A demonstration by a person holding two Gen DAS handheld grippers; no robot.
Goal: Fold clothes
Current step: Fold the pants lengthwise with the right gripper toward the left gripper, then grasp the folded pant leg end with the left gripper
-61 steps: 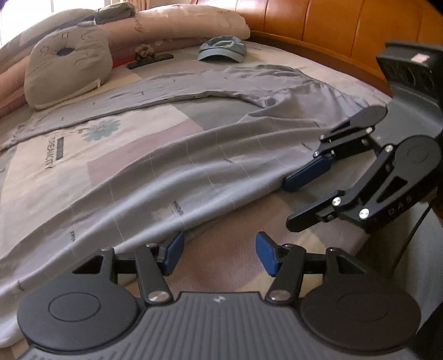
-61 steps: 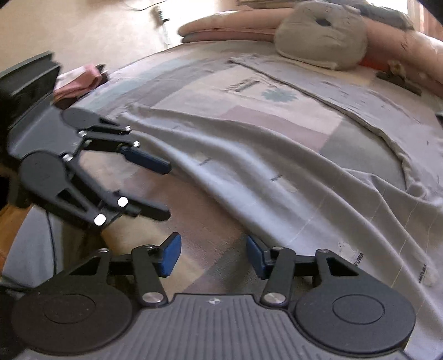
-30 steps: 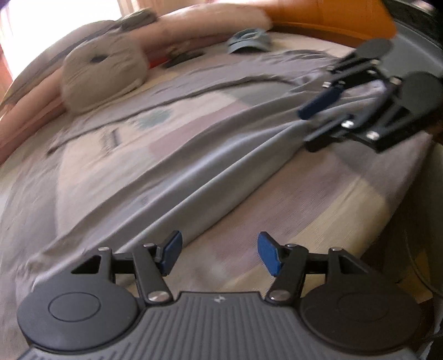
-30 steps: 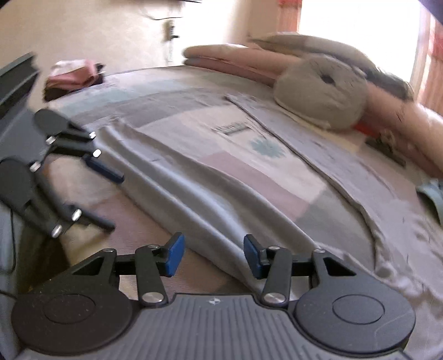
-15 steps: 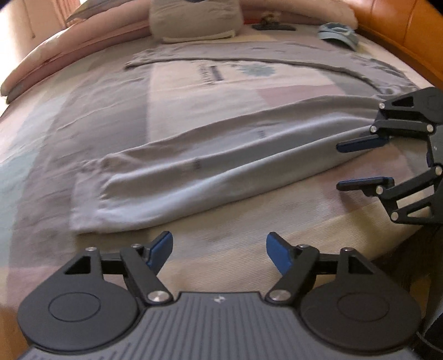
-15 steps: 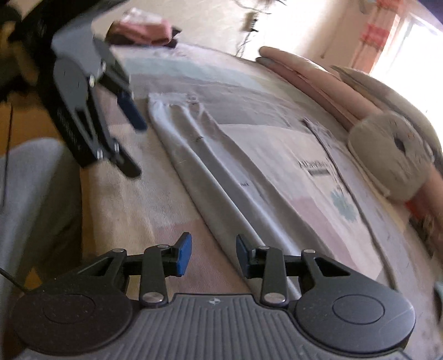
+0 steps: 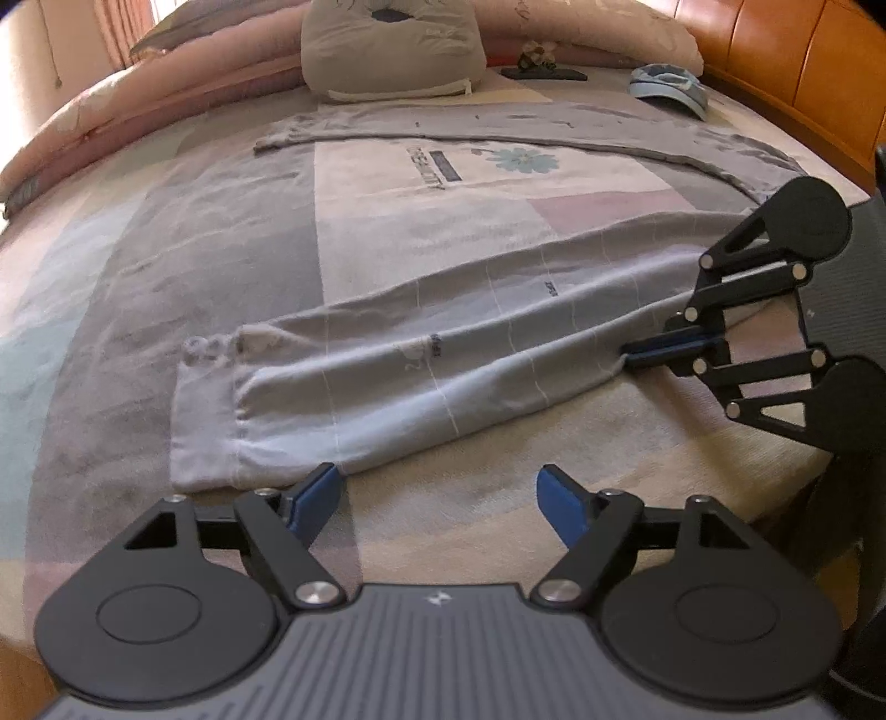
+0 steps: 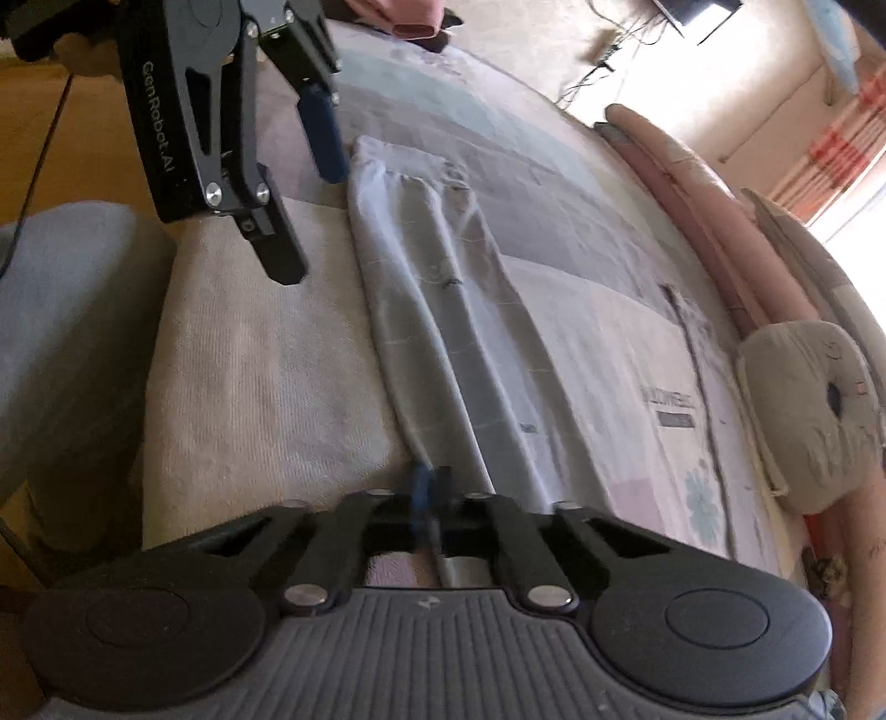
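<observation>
Grey trousers (image 7: 443, 360) lie spread on the bed, one leg stretched across the front and the other leg (image 7: 498, 124) farther back. My left gripper (image 7: 440, 487) hovers just before the front leg's cuff (image 7: 210, 421); its jaws are opening and nothing is between them. My right gripper (image 7: 637, 354) is shut on the near edge of that same leg, farther along it. In the right wrist view the right gripper's (image 8: 426, 487) blue pads pinch the trousers (image 8: 443, 288), and the left gripper (image 8: 307, 221) stands open beside the cuff.
A grey cushion (image 7: 387, 50) and rolled pink bedding (image 7: 111, 111) lie at the bed's far side. A blue cap (image 7: 670, 88) sits near the wooden headboard (image 7: 775, 55). A person's grey-clad leg (image 8: 66, 332) is beside the bed's edge.
The right gripper swung in to the front trouser leg and closed on its near edge. The left gripper slid along to the cuff end and spread its jaws wider.
</observation>
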